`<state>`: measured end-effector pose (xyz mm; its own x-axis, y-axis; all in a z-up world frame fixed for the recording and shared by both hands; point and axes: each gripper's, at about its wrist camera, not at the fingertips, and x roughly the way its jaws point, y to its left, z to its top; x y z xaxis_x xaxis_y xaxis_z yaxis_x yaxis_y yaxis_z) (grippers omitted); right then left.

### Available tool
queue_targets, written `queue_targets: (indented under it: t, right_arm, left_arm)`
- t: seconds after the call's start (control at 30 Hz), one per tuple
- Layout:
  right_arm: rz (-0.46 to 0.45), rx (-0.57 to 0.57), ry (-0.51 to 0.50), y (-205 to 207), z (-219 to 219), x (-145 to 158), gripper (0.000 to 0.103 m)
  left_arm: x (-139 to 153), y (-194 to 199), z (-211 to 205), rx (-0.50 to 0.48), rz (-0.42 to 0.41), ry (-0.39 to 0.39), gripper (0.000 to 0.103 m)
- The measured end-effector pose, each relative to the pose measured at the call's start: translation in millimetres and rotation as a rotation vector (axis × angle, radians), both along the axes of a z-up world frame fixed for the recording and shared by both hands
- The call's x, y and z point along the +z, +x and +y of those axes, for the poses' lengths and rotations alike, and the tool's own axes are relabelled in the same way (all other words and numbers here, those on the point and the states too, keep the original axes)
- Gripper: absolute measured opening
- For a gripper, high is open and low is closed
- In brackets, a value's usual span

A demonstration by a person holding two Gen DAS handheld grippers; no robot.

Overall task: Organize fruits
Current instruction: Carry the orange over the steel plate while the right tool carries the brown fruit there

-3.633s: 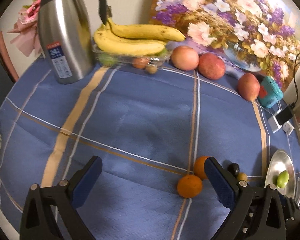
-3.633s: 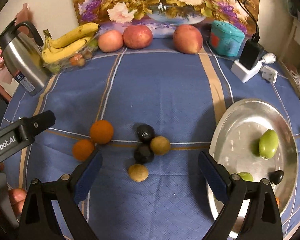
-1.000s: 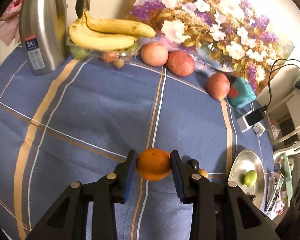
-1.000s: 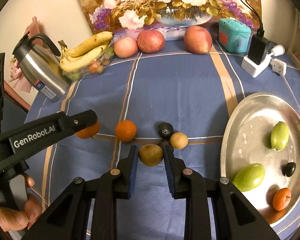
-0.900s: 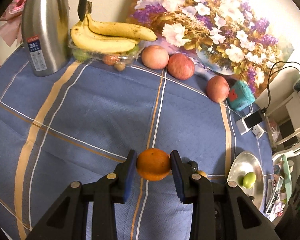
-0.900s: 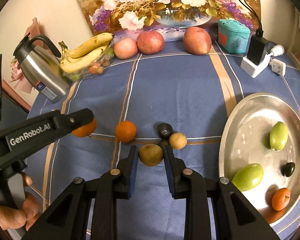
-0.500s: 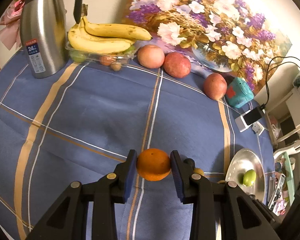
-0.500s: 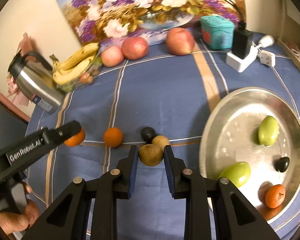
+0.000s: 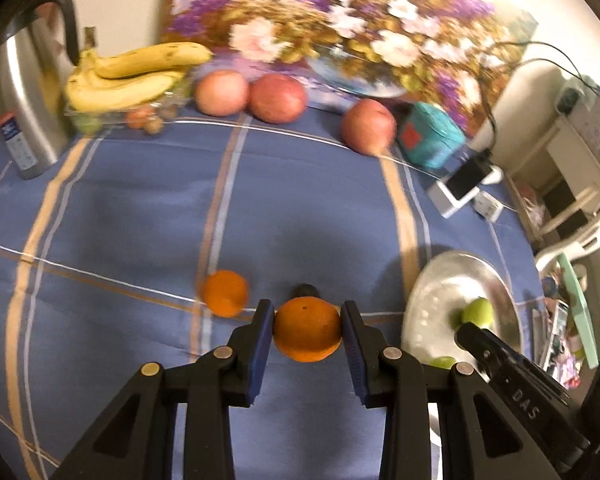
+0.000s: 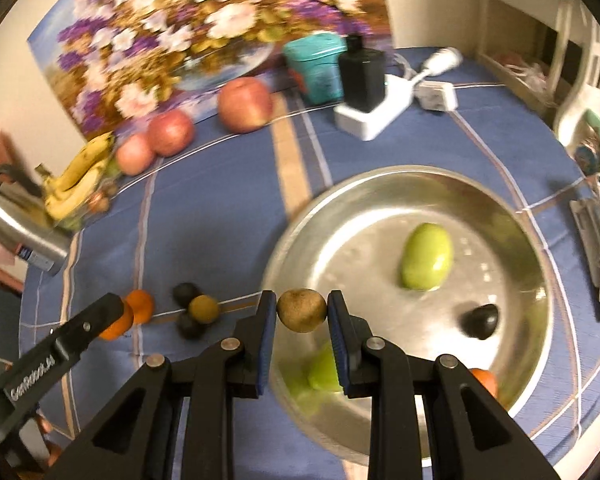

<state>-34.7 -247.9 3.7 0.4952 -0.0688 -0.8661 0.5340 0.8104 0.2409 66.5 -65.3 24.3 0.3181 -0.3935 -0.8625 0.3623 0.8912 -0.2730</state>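
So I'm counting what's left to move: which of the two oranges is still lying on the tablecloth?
The smaller-looking orange on the tan stripe, left of the left hand-held gripper; the other orange is clamped between its blue pads.

Left wrist view: rides on the left tongs point(image 9: 307, 334), looking steeply down and forward over the counter point(image 9: 120, 216) toward the flower painting point(image 9: 340, 24) on the wall; the steel plate point(image 9: 428, 292) sits at its right edge.
Right wrist view: rides on the right tongs point(image 10: 302, 312), same downward tilt, close above the steel plate point(image 10: 340, 196), which fills its right half.
Shared ground: painting point(image 10: 180, 32), bananas point(image 9: 132, 76) point(image 10: 76, 184), kettle point(image 9: 20, 92) point(image 10: 16, 216), and each view catches the other tongs at its edge.
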Motion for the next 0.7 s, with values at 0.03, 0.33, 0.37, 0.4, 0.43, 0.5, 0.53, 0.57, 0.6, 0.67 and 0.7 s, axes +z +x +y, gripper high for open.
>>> queue_targets:
  t: [0.03, 0.33, 0.37, 0.4, 0.43, 0.5, 0.53, 0.57, 0.6, 0.67, 0.7]
  right_arm:
    - [0.001, -0.013, -0.001, -3, -5, 0, 0.027]
    - [0.014, -0.073, -0.006, -19, -31, -3, 0.027]
    - [0.015, -0.079, -0.004, -21, -33, -3, 0.027]
    - [0.016, -0.085, -0.003, -23, -36, -3, 0.027]
    - [0.016, -0.091, -0.003, -24, -38, -3, 0.027]
    - [0.019, -0.104, -0.005, -28, -43, -3, 0.027]
    - [0.019, -0.109, -0.006, -30, -45, -3, 0.027]
    - [0.019, -0.115, -0.006, -31, -47, -3, 0.027]
    - [0.019, -0.12, -0.006, -33, -49, -3, 0.027]
    - [0.018, -0.13, -0.007, -36, -52, -2, 0.027]
    - [0.018, -0.133, -0.009, -37, -53, -2, 0.027]
  left_arm:
    - [0, -2, -3, -0.009, 0.002, -0.003, 0.037]
    - [1, -23, -45, -0.097, 0.004, -0.03, 0.037]
    - [1, -24, -48, -0.104, 0.005, -0.035, 0.037]
    - [1, -26, -52, -0.112, 0.004, -0.039, 0.037]
    - [1, -26, -54, -0.117, 0.002, -0.039, 0.037]
    - [1, -30, -60, -0.133, -0.003, -0.04, 0.037]
    - [1, -31, -64, -0.141, -0.006, -0.042, 0.037]
    - [0, -32, -66, -0.148, -0.008, -0.043, 0.037]
    - [0, -33, -69, -0.155, -0.012, -0.043, 0.037]
    - [-1, -35, -75, -0.168, -0.024, -0.039, 0.037]
    - [-1, -37, -78, -0.177, -0.032, -0.035, 0.037]
